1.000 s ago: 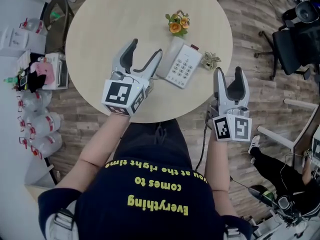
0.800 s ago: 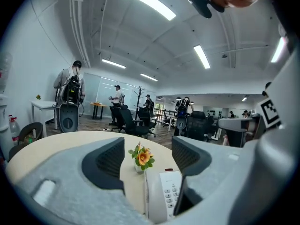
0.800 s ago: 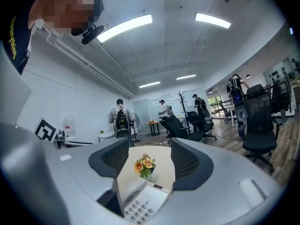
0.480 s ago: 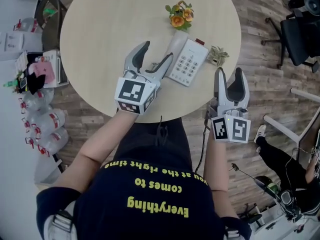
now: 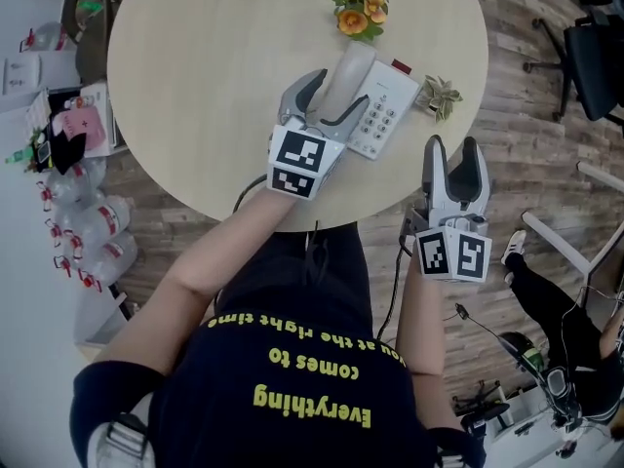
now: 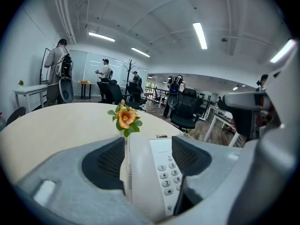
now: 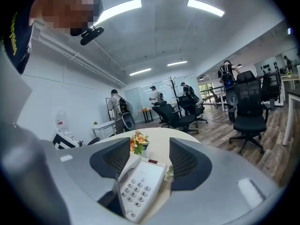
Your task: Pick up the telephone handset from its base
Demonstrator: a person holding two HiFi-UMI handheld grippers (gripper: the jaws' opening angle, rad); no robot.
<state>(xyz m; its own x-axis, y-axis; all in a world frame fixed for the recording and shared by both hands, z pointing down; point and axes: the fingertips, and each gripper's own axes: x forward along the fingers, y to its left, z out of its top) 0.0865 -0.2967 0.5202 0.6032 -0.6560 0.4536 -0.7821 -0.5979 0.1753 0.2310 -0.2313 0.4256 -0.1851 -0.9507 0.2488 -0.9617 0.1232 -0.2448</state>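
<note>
A white telephone (image 5: pixel 387 113) lies on the round beige table (image 5: pixel 214 86), its handset (image 5: pixel 349 66) resting on the left side of the base. My left gripper (image 5: pixel 339 91) is open and straddles the handset's near end. In the left gripper view the handset (image 6: pixel 140 172) and part of the keypad (image 6: pixel 165 172) lie between the grey pads (image 6: pixel 105 165), with gaps on both sides. My right gripper (image 5: pixel 452 149) stands open beyond the table's edge, over the floor, nothing between its jaws. In the right gripper view it (image 7: pixel 150 163) faces the telephone (image 7: pixel 140 184) from a distance.
An orange flower pot (image 5: pixel 356 8) stands just behind the phone, and a small green plant (image 5: pixel 441 94) is to its right. The phone cord (image 5: pixel 249 188) hangs over the near edge. A shelf with bottles (image 5: pixel 68 213) is at the left, an office chair (image 5: pixel 597 57) at the right.
My left gripper has moved forward and right across the table and come down around the handset. The right gripper has sunk a little and stays off the table edge.
</note>
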